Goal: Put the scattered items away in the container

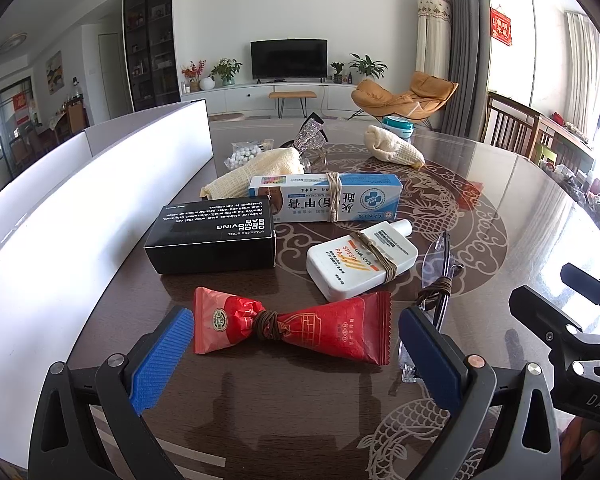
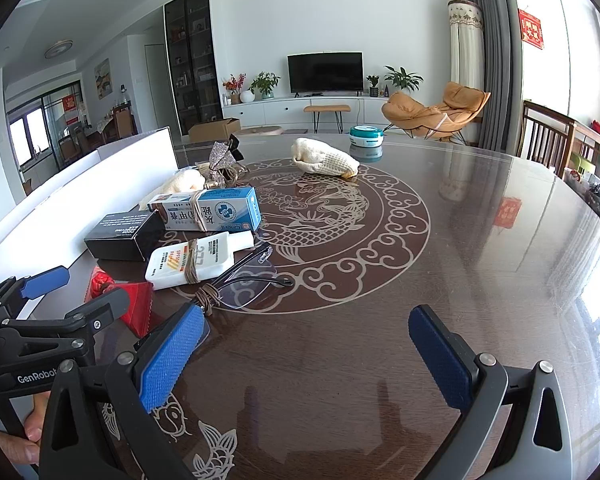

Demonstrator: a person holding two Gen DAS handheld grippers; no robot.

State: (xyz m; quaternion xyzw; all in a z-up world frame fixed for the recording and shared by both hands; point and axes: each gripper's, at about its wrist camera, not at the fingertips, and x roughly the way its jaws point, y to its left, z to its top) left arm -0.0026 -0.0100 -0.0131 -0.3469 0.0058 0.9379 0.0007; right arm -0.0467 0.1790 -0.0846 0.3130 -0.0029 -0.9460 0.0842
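Note:
My left gripper (image 1: 294,332) is open, its blue pads on either side of a red sachet (image 1: 292,326) tied with brown cord, lying on the table. Behind it lie a white sunscreen bottle (image 1: 358,266), a black box (image 1: 214,240), a blue-white cream box (image 1: 324,198) and clear glasses (image 1: 436,280). The white container wall (image 1: 100,200) runs along the left. My right gripper (image 2: 306,330) is open and empty over bare table, with the glasses (image 2: 244,284) just beyond its left pad. The left gripper (image 2: 44,280) shows at the left of the right wrist view.
Further back lie two cream knitted cloths (image 1: 394,146) (image 1: 260,168), a bag of white beads (image 1: 242,154), a glittery clip (image 1: 310,136) and a teal round tin (image 2: 366,136). Wooden chairs (image 2: 548,132) stand at the right edge of the round glass-topped table (image 2: 480,260).

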